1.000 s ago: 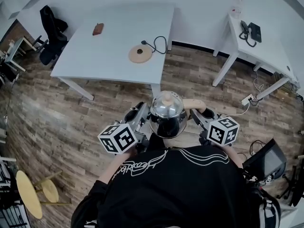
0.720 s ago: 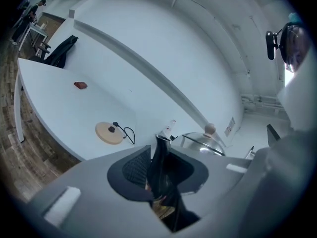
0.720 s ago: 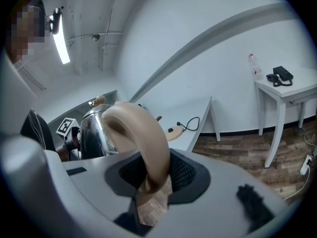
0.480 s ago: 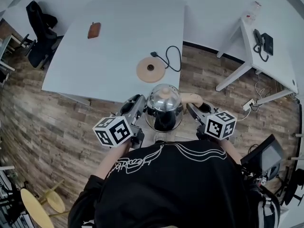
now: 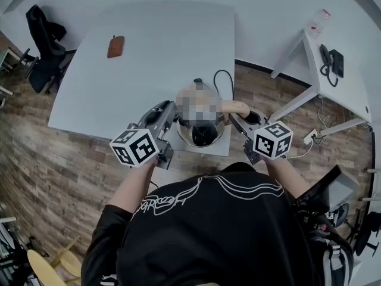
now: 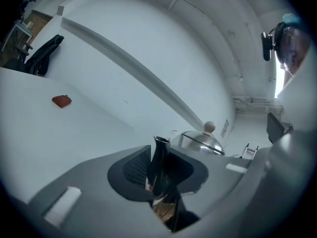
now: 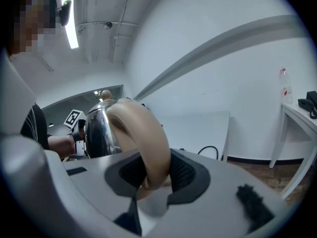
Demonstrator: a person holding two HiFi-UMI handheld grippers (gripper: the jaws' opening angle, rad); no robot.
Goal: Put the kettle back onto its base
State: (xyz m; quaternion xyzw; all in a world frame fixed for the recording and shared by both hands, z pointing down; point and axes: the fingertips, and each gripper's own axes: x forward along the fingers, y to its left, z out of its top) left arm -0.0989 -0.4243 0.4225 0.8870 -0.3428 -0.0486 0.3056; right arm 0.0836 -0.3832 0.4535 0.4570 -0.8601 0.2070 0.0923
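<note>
**Kettle carried up to the table's edge**

Both grippers and the kettle between them have come forward. A second ago they hung over the wooden floor (image 5: 59,154), short of the white table (image 5: 149,58). Now they reach over its near edge.

Nearest, behind both grippers, is the person's black shirt (image 5: 220,231). The left gripper (image 5: 171,113) (image 6: 159,175) has its jaws clamped on the kettle's dark spout (image 6: 159,157), which stands upright between the pads. The right gripper (image 5: 235,119) (image 7: 151,175) is closed on the kettle's beige handle (image 7: 143,143) (image 5: 236,107), whose loop fills the gap between its pads.

The steel kettle (image 5: 202,134) (image 7: 99,130) hangs between the two grippers. Its domed lid (image 6: 200,142) and round knob (image 6: 209,127) show just past the left jaws.

Just beyond the kettle a black cord (image 5: 225,79) (image 7: 210,150) curls on the tabletop. The base itself cannot be made out in any view.

Farther out, ahead and to the left of the left gripper, a small brown object (image 5: 115,46) (image 6: 62,101) lies on the table. Past the table's far left corner stands a black office chair (image 5: 41,34) (image 6: 44,53).

Well off to the right of the right gripper stands a second white table (image 5: 351,91) (image 7: 297,114). It carries a telephone (image 5: 333,58) (image 7: 311,103) and a clear bottle (image 5: 321,16) (image 7: 283,86).
</note>
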